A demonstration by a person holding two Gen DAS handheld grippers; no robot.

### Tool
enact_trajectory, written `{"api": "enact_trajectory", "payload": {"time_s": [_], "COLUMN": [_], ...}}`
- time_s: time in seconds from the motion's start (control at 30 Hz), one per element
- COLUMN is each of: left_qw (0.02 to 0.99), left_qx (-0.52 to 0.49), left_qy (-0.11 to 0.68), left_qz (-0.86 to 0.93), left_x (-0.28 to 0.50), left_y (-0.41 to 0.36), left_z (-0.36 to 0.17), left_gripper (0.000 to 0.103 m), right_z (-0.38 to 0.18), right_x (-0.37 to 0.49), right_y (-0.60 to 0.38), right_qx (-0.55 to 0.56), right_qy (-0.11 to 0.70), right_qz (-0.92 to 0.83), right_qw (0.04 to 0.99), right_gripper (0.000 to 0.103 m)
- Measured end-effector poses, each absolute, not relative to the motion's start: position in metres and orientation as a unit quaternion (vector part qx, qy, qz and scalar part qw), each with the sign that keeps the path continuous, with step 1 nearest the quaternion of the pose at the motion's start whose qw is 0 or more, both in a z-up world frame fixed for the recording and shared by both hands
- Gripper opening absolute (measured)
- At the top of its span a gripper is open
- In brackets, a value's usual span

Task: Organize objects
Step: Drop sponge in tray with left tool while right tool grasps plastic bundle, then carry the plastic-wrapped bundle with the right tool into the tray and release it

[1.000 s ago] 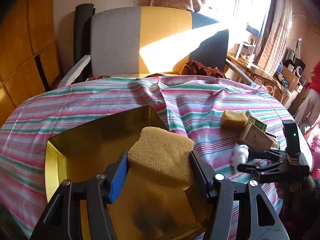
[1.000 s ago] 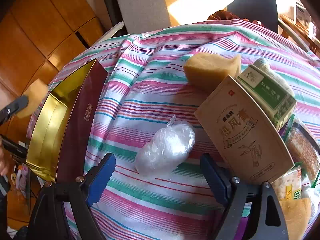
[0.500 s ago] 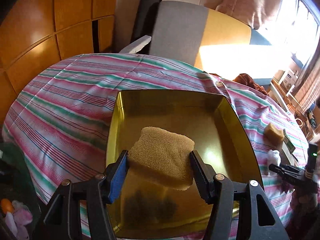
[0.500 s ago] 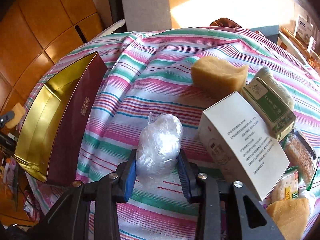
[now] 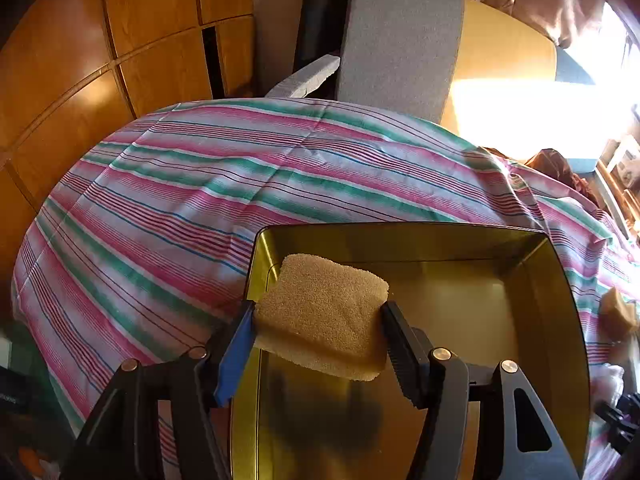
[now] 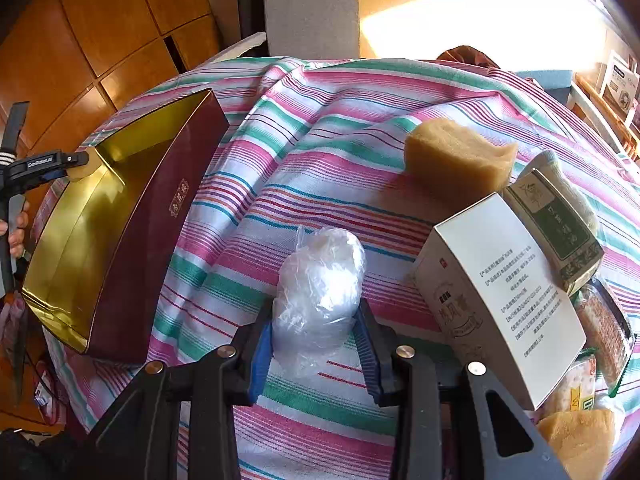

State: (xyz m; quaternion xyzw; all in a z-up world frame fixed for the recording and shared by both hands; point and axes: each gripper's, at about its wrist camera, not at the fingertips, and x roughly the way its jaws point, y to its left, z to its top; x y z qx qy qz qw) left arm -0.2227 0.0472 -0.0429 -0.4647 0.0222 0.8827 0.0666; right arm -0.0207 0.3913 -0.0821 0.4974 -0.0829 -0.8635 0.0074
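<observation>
Holding a tan sponge (image 5: pixel 324 312) over the near-left corner of an open gold tin (image 5: pixel 560 304), the left gripper (image 5: pixel 318 344) has the sponge between its blue and black pads, and its jaws are easing apart a little with the sponge still pinched between them. The tin's inside is bare and shiny, with the sponge's shadow on its floor. It sits on a tablecloth (image 5: pixel 160 216) striped pink, green and white. Beyond the table stand a grey and yellow chair (image 5: pixel 400 40) and wooden wall panels.

From the right wrist view, the tin (image 6: pixel 136 248) lies at the left of the table, dark red outside, gold inside, and the left gripper (image 6: pixel 76 160) reaches in over its far-left corner. Part of the person's hand (image 6: pixel 16 232) shows at the left edge. Right of the tin is open striped cloth. In the middle, the right gripper (image 6: pixel 316 340) is clamped on a white lump wrapped in clear plastic, the bag (image 6: pixel 320 280), which rests on the cloth. Farther back and right lies a tan block (image 6: pixel 452 160). To the right of the bag, a white box (image 6: pixel 504 288) leans, touching a green box (image 6: pixel 568 232) behind it. Snack packets (image 6: pixel 604 320) crowd the right edge, and another sponge (image 6: pixel 576 440) sits in the bottom-right corner.
</observation>
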Motion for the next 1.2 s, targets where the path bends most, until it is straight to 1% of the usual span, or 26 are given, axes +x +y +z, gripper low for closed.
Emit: {"api": "enact_trajectory", "payload": {"time_s": [0.2,0.53,0.57,0.6,0.77,0.93,1.2], "left_qw": [0.053,0.040,0.043,0.045,0.052,0.053,0.050], "left_qx": [-0.476,-0.473,-0.472,-0.471,-0.458,-0.431,-0.411], "left_qy": [0.053,0.101,0.100,0.099,0.098,0.085,0.032], "left_qz": [0.877,0.875,0.875,0.875,0.882,0.897,0.910], "left_x": [-0.247,-0.247,-0.246,-0.244,-0.227,-0.191,-0.121], "left_y": [0.056,0.070,0.070,0.070,0.065,0.049,0.019], "left_z": [-0.059,-0.069,-0.068,-0.067,-0.052,-0.029,-0.011], "left_gripper": [0.066,0.071,0.072,0.075,0.078,0.081,0.082], "right_z": [-0.084,-0.085,-0.085,-0.085,-0.085,-0.085,-0.070], "right_x": [-0.022,-0.023,-0.023,-0.023,-0.022,-0.021,-0.015], "right_y": [0.391,0.392,0.393,0.393,0.391,0.390,0.385], "right_qx": [0.499,0.503,0.503,0.503,0.503,0.502,0.485], "right_qy": [-0.077,-0.070,-0.070,-0.070,-0.064,-0.056,-0.056], "right_qz": [-0.863,-0.862,-0.861,-0.861,-0.862,-0.863,-0.873], "right_qw": [0.009,0.002,0.001,0.001,-0.001,-0.002,-0.012], "right_gripper": [0.037,0.037,0.037,0.037,0.037,0.037,0.037]}}
